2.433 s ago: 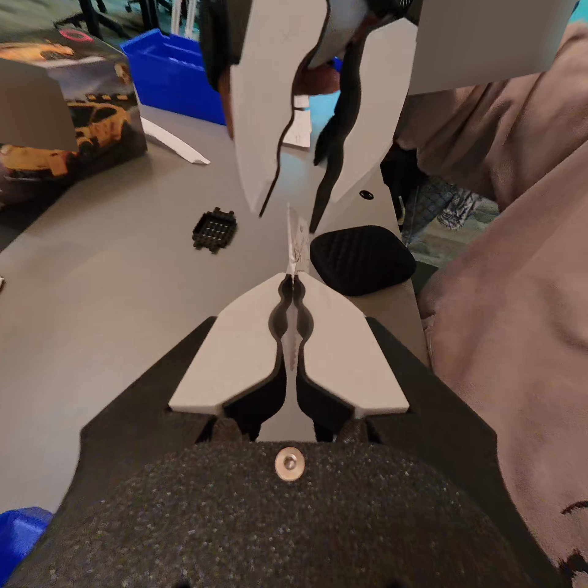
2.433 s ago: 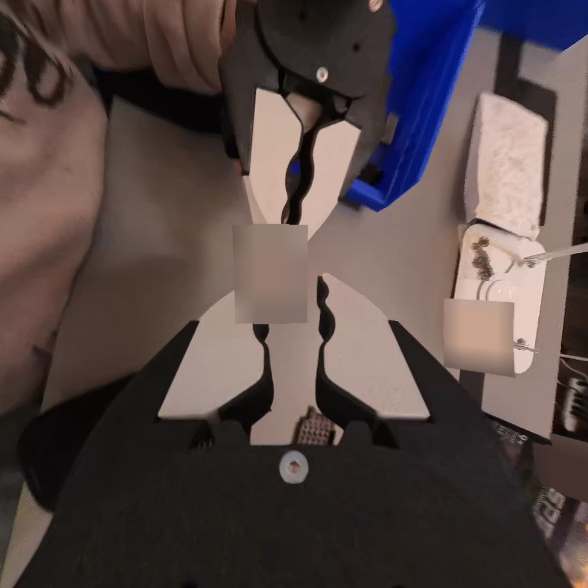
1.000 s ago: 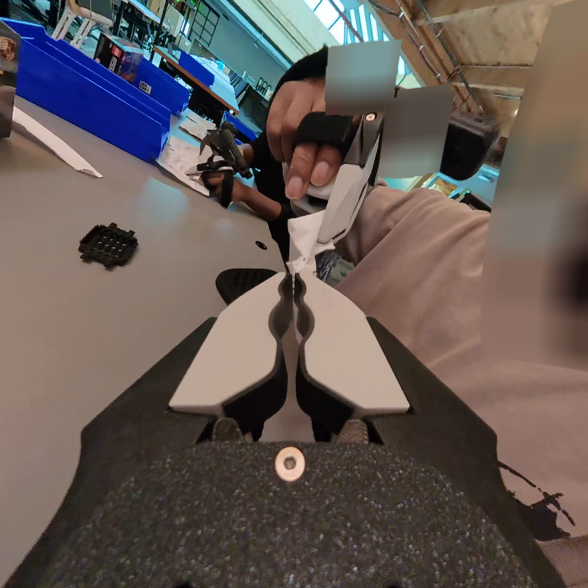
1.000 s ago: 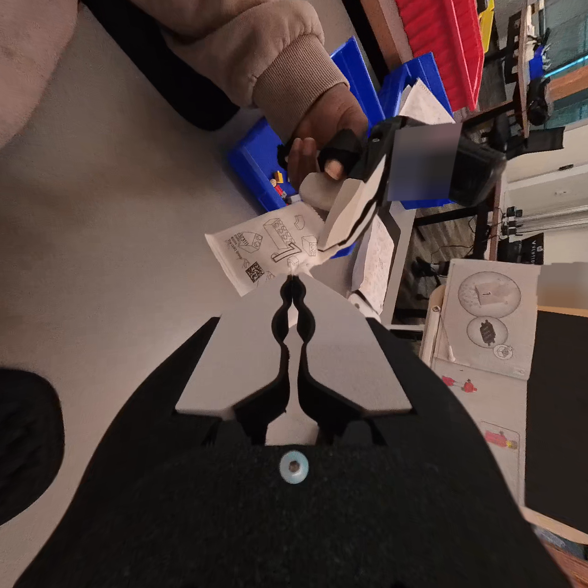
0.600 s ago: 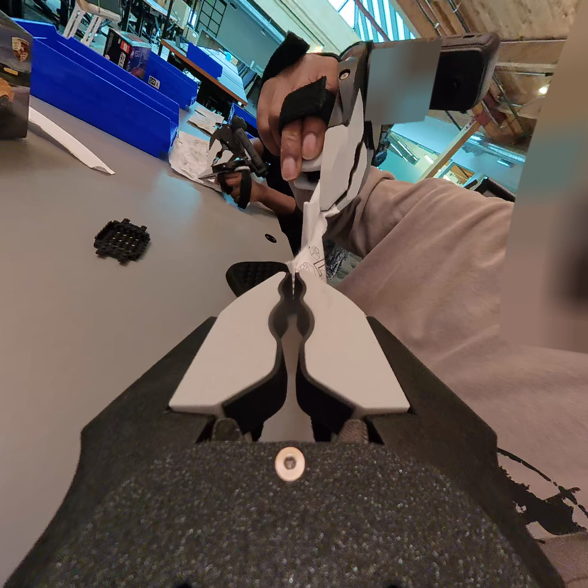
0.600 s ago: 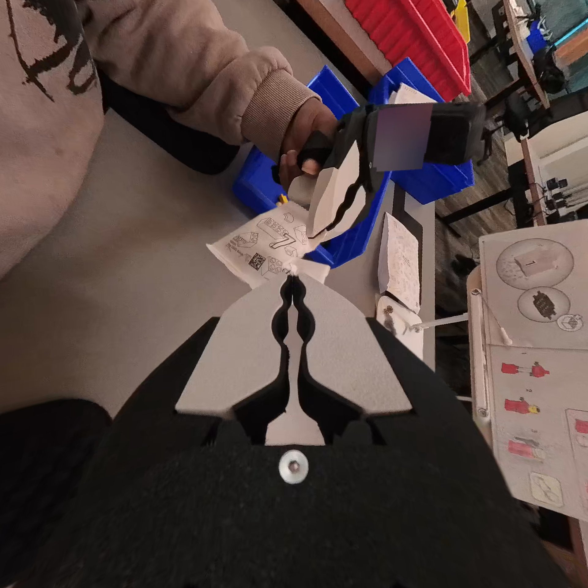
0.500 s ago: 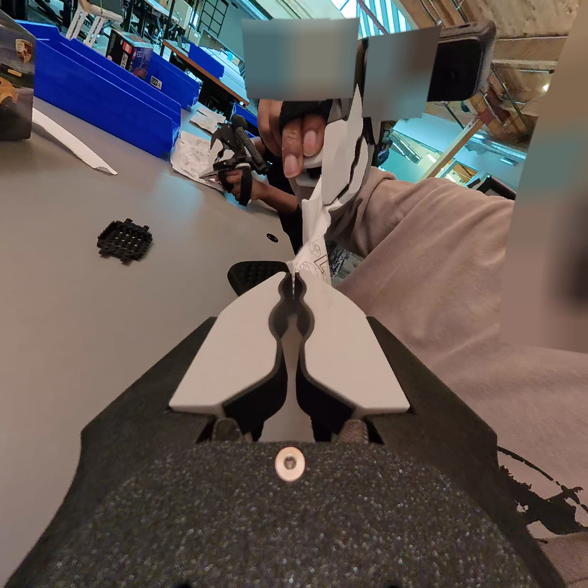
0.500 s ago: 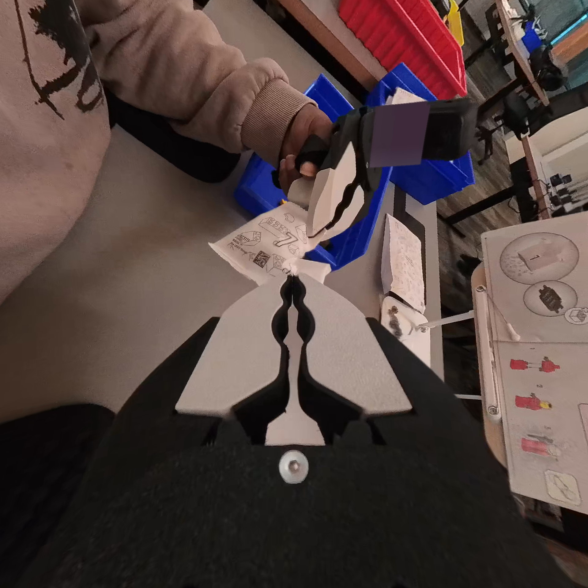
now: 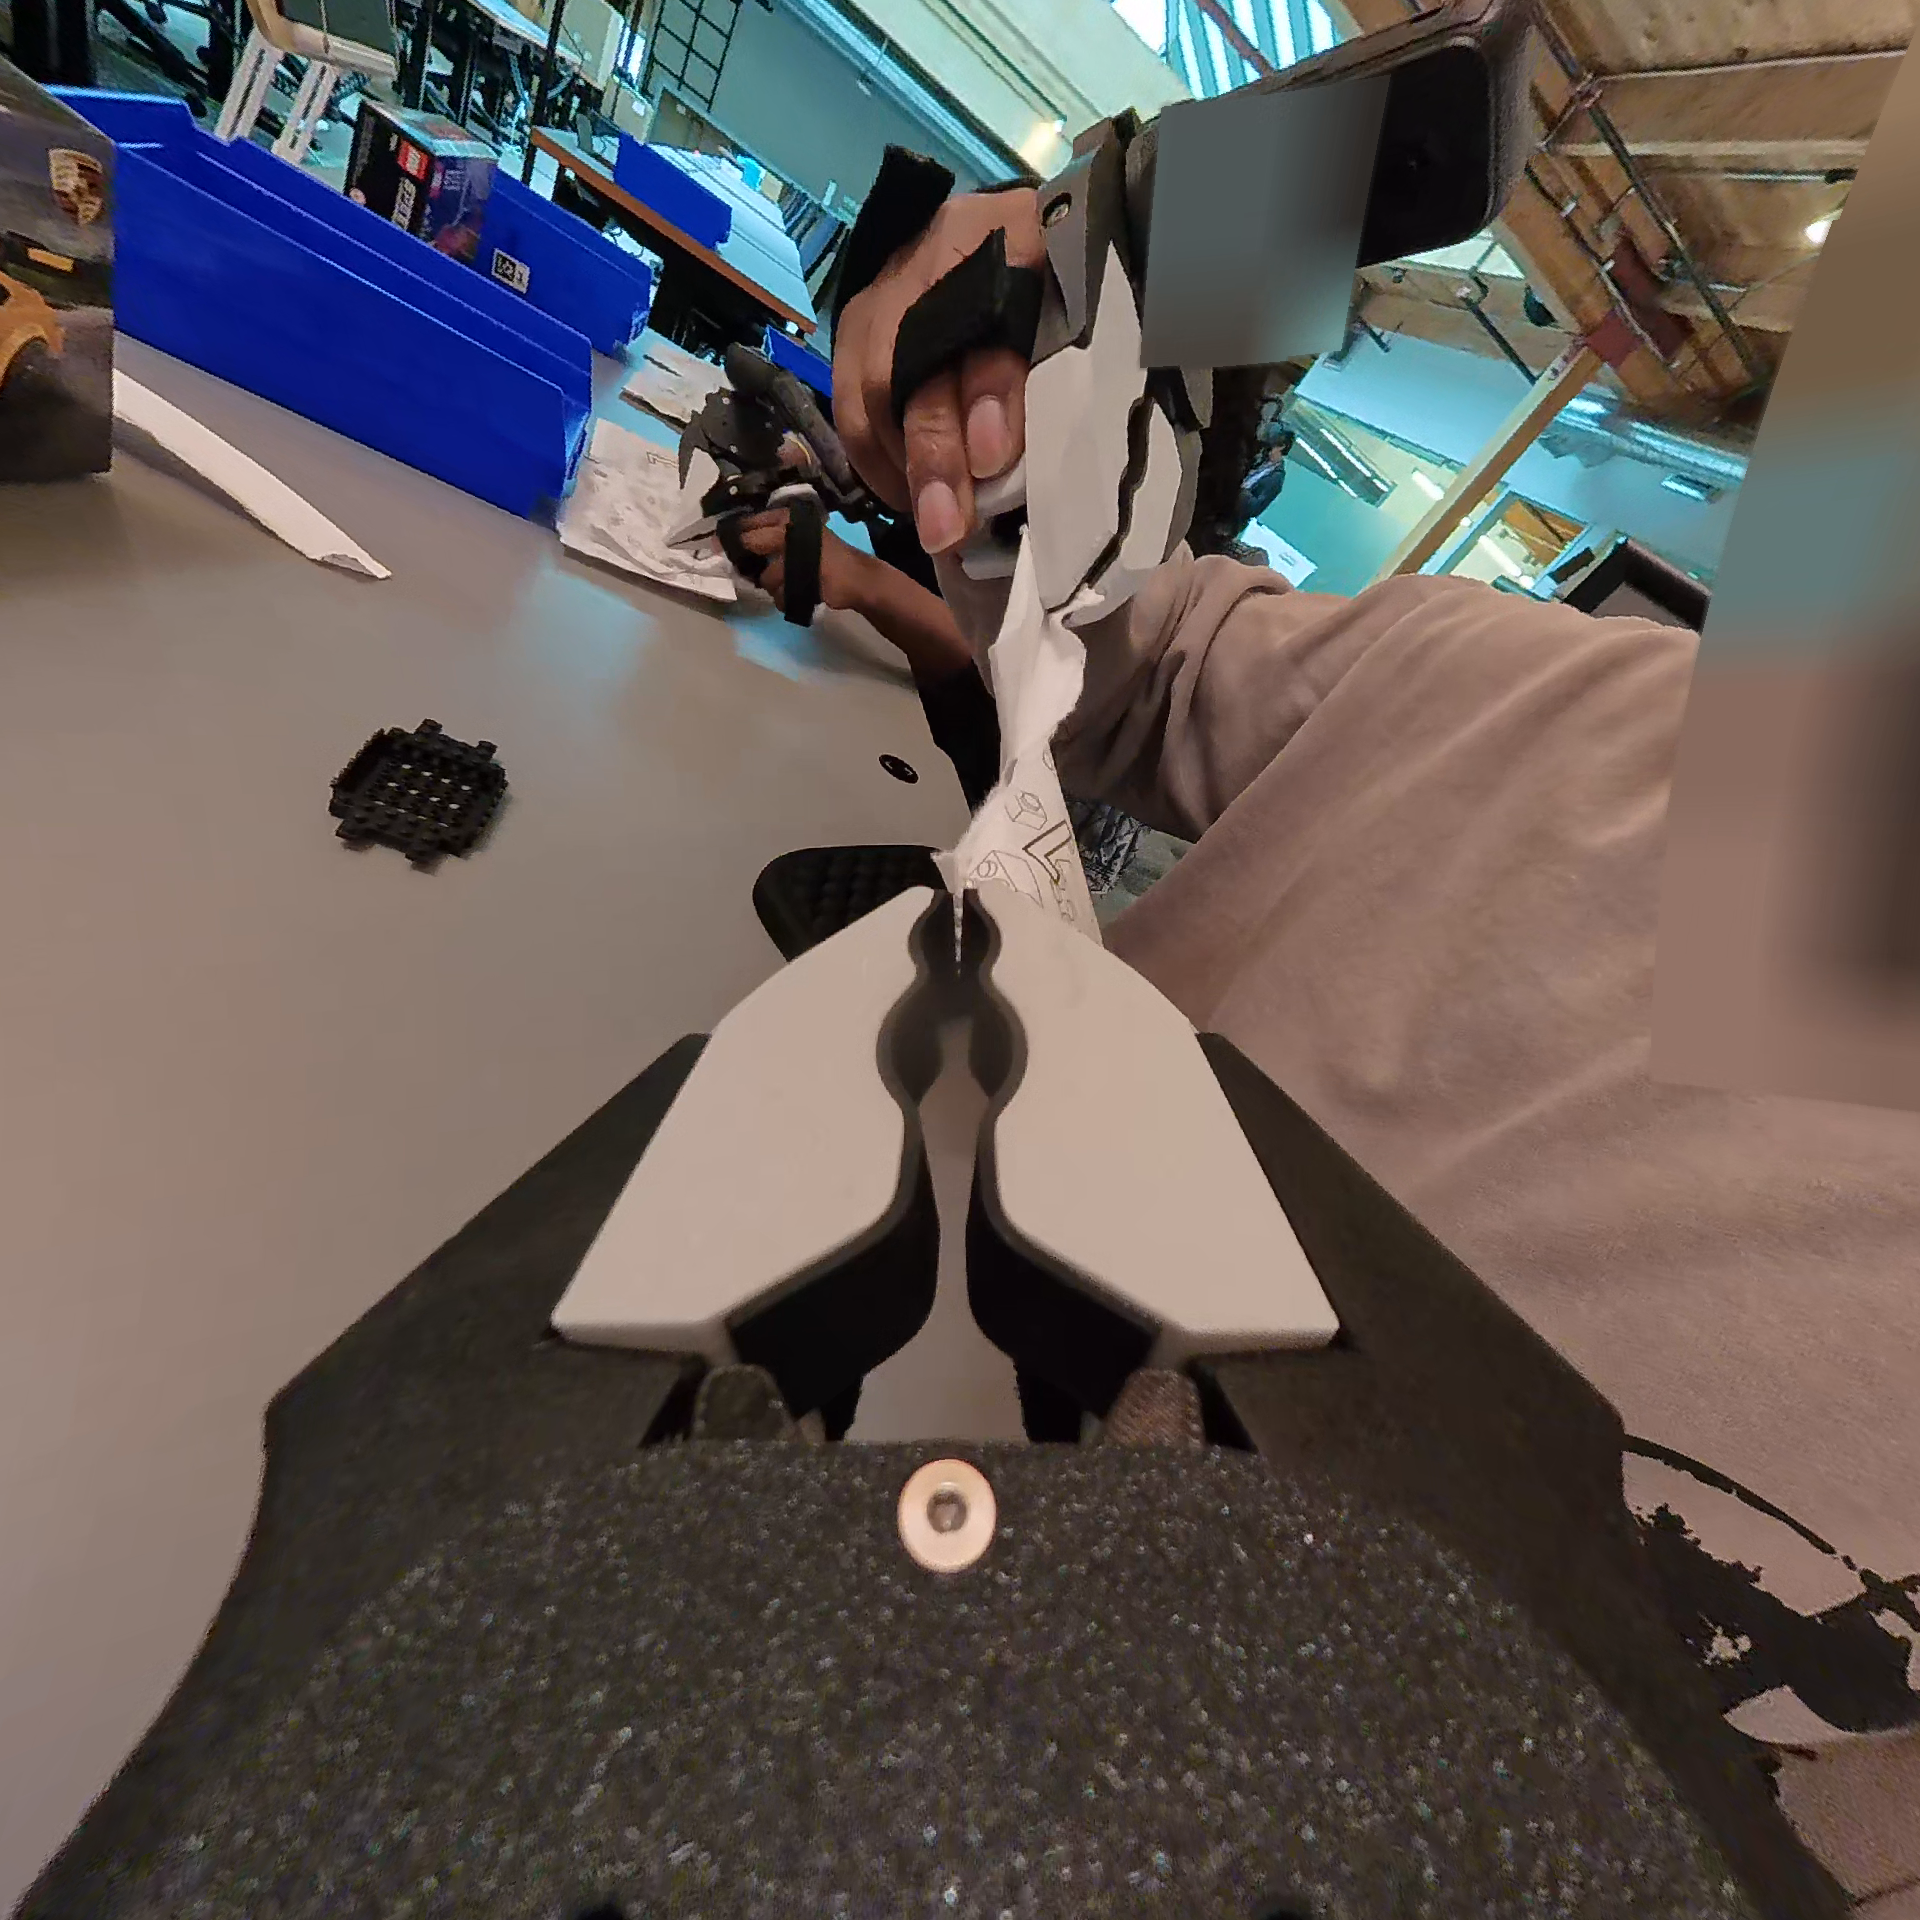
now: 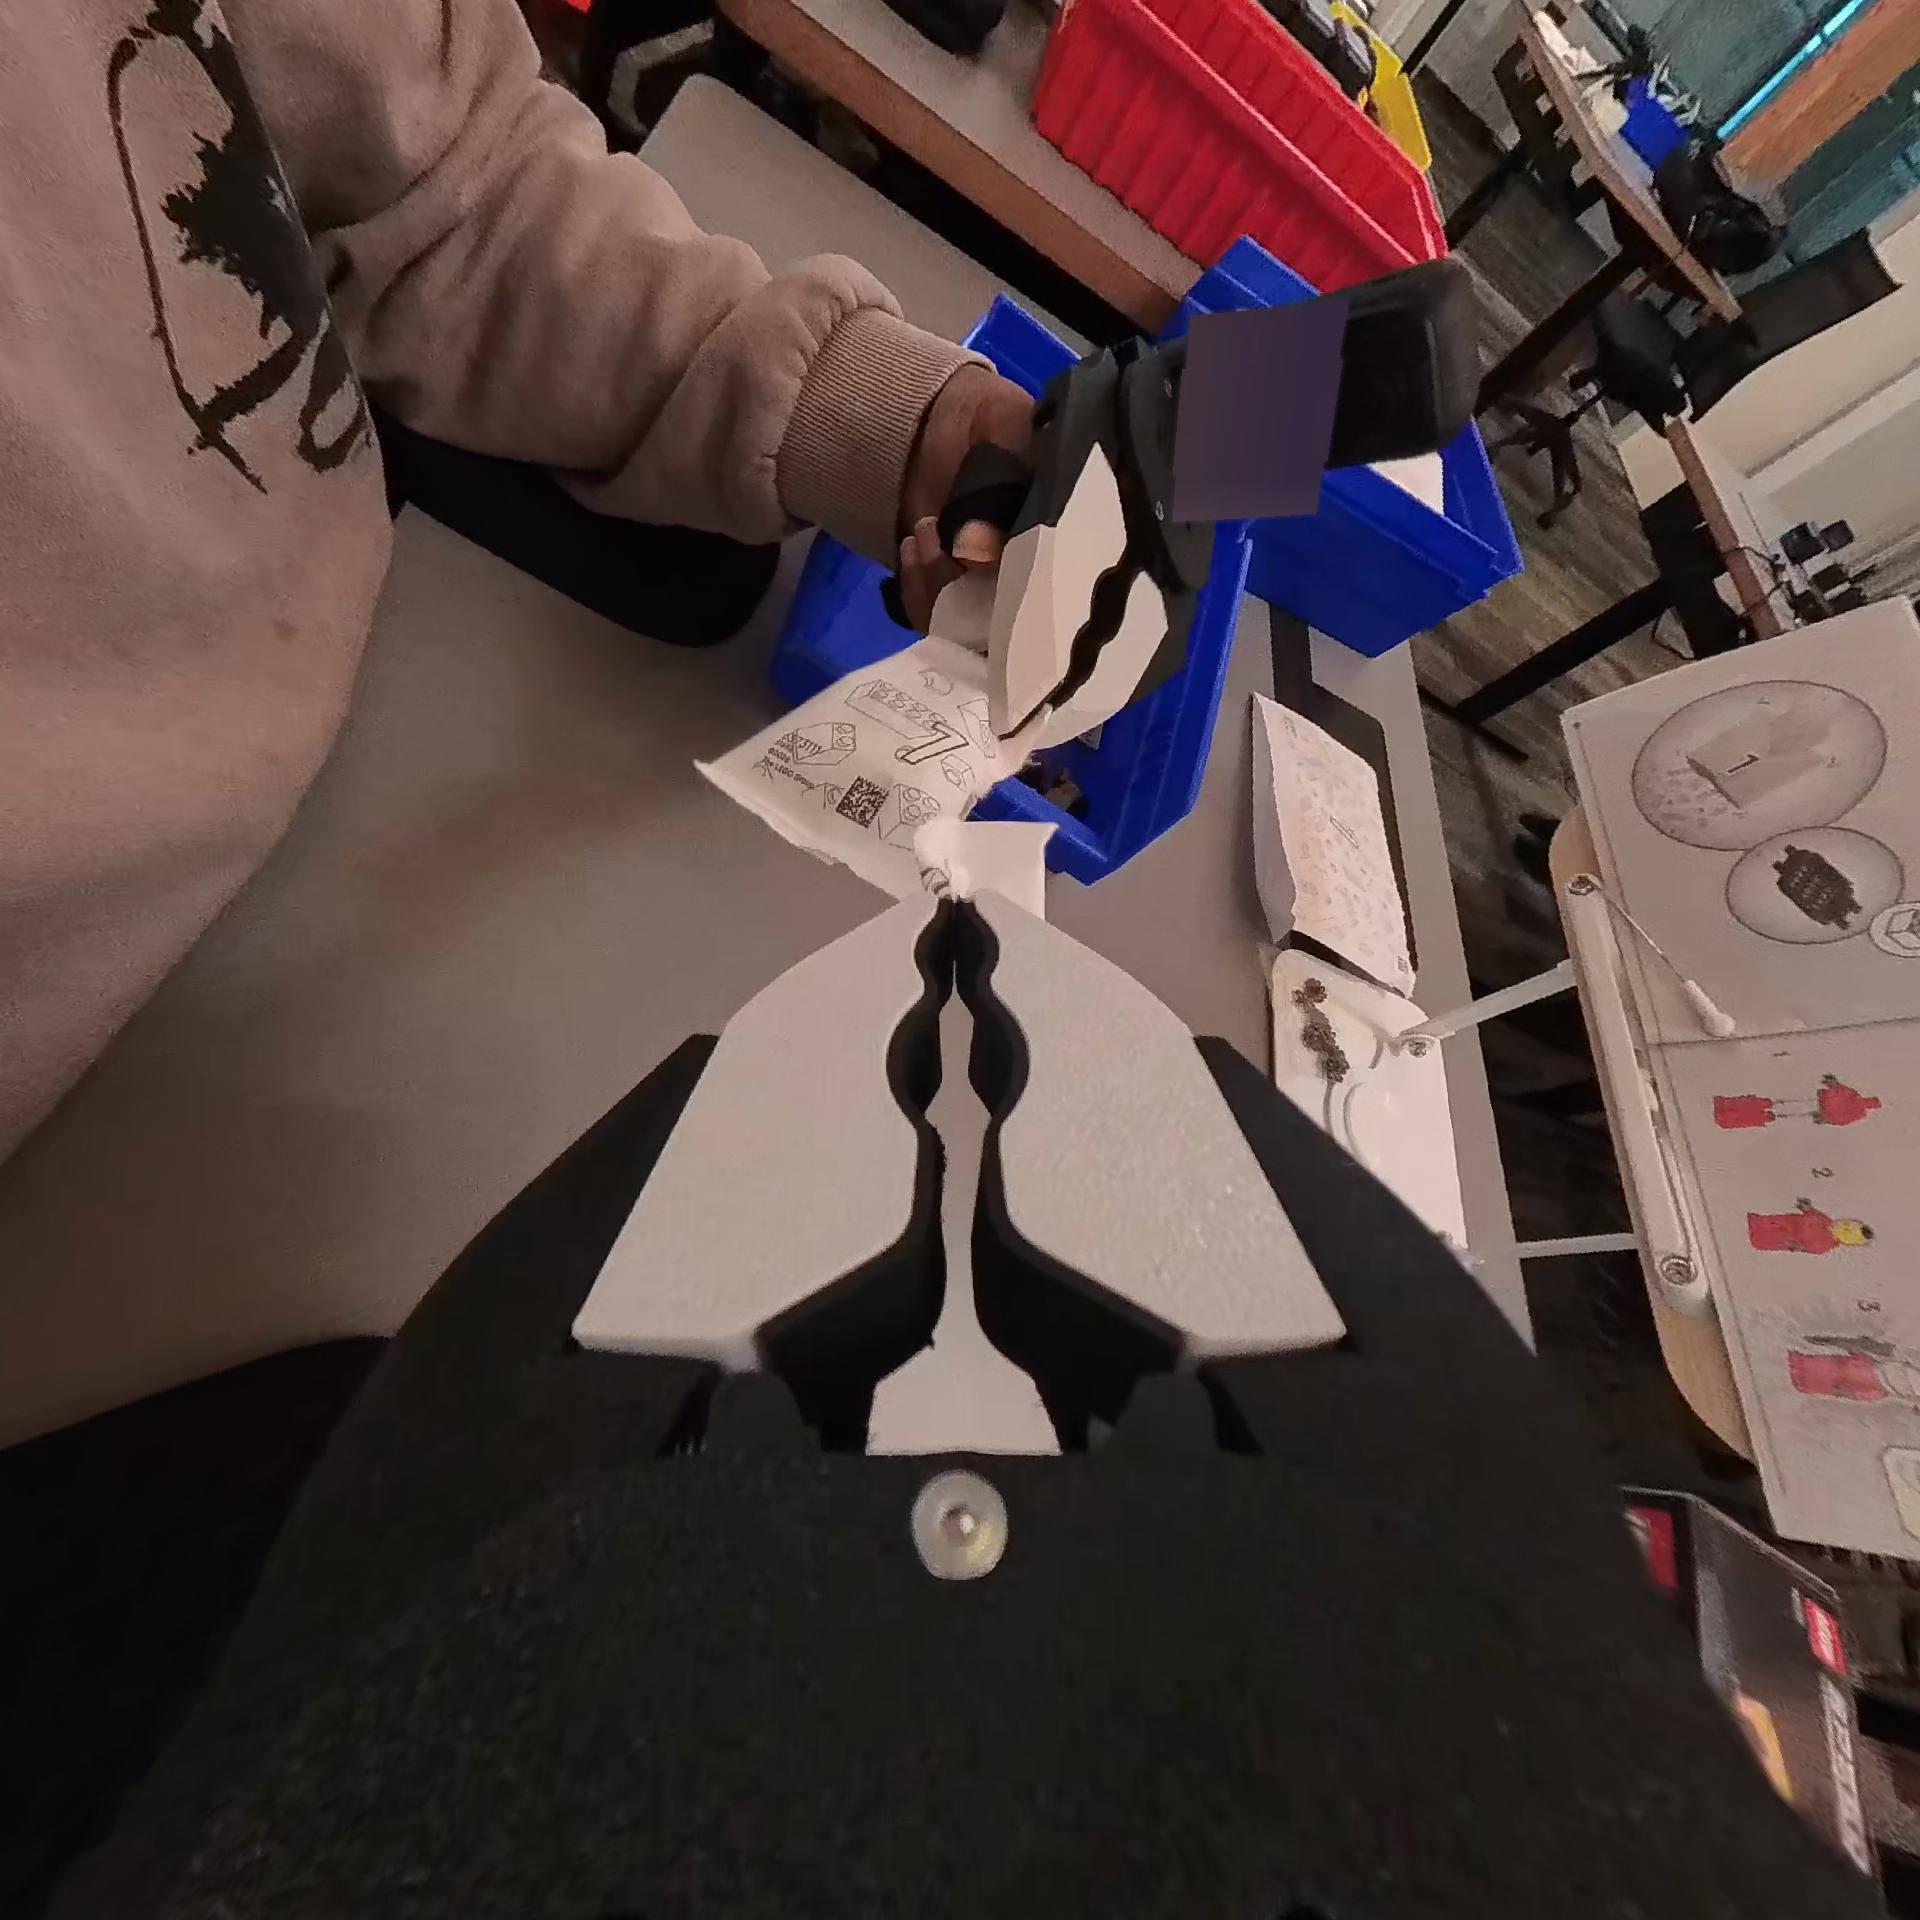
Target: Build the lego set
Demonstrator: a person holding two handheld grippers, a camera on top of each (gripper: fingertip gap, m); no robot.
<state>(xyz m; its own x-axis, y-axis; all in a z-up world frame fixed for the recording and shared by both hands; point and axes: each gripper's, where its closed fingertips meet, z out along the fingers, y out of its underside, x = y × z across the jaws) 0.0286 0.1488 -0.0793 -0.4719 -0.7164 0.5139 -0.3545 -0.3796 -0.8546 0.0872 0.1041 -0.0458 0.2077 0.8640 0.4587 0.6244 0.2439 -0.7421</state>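
Observation:
A white printed paper bag (image 9: 1023, 717) of lego parts hangs stretched between my two grippers above the grey table (image 9: 312, 1039). My left gripper (image 9: 956, 914) is shut on its lower edge. My right gripper (image 9: 1075, 613), farther up in that view, is shut on its upper edge. In the right wrist view my right gripper (image 10: 951, 899) pinches a crumpled corner of the bag (image 10: 862, 769), and my left gripper (image 10: 1029, 722) pinches the far side. The paper looks torn at both pinch points. A black lego plate (image 9: 421, 779) lies on the table to the left.
Blue bins (image 9: 343, 312) and a lego box (image 9: 52, 312) stand at the back left, with a white paper strip (image 9: 239, 488) near them. Another person's hand with a gripper (image 9: 758, 468) is beyond. An instruction booklet (image 10: 1766, 935), a second paper bag (image 10: 1330, 831) and a white tray (image 10: 1351, 1081) lie to the right. Some 9 centimeters of space lies between my two pairs of fingers.
My right gripper, open 2.4 s ago, has shut on the bag. Both grippers have lifted and drawn apart, and the bag is pulled tighter between them.

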